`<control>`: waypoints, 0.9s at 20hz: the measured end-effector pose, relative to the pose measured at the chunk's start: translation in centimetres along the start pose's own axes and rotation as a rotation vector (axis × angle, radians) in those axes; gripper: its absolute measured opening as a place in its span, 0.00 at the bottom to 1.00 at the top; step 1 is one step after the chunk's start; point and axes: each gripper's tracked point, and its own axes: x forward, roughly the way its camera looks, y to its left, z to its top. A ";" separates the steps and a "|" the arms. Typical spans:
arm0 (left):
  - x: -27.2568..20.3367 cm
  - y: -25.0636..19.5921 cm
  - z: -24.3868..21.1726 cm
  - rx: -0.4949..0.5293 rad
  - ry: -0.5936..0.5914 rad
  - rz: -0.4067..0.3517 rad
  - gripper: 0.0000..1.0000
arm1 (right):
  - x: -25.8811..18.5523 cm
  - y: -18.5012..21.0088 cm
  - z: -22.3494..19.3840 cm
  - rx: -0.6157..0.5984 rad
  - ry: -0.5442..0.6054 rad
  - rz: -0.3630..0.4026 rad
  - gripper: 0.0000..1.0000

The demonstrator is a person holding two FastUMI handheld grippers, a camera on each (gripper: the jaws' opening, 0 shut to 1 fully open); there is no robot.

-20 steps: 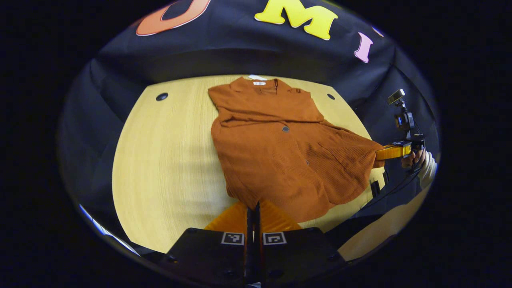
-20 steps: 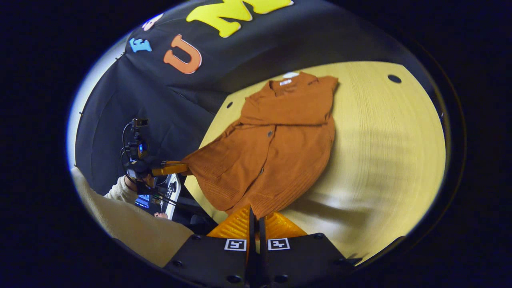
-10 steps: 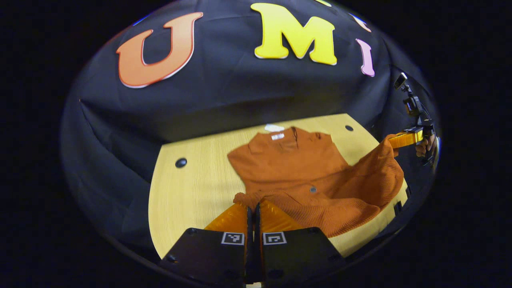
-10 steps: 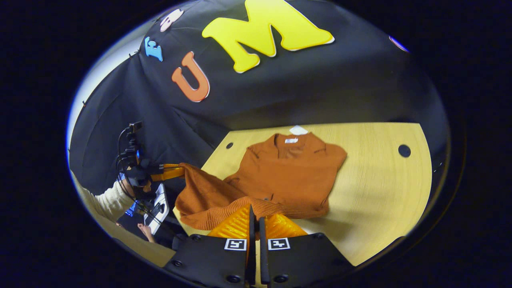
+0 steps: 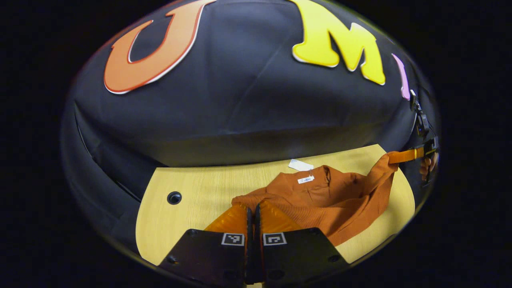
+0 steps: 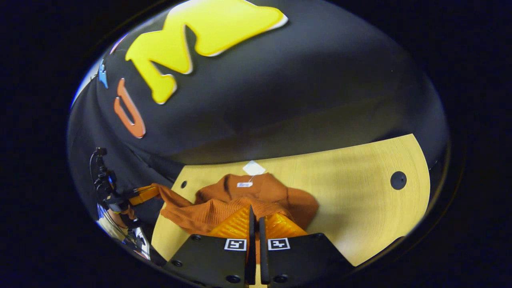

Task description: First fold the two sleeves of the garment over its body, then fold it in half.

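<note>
Left gripper view: left gripper (image 5: 253, 208) at bottom centre, fingers pressed together on the ribbed hem of a rust-orange knit garment (image 5: 320, 200); hem lifted and carried toward the collar over the pale wood-grain table (image 5: 192, 188). White tag (image 5: 301, 165) just beyond the collar. Round dark hole (image 5: 174, 197) in the tabletop. Right gripper (image 5: 406, 155) at far right, clamped on the other hem corner, cloth stretched between

Right gripper view: right gripper (image 6: 254, 216) closed on bunched ribbed fabric of the garment (image 6: 264, 196); left gripper (image 6: 144, 193) at far left, gripping the opposite corner
</note>
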 end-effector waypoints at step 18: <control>9.4 -1.2 -3.3 0.034 0.025 -0.067 0.12 | 9.1 -4.7 0.6 0.176 -0.086 -0.144 0.59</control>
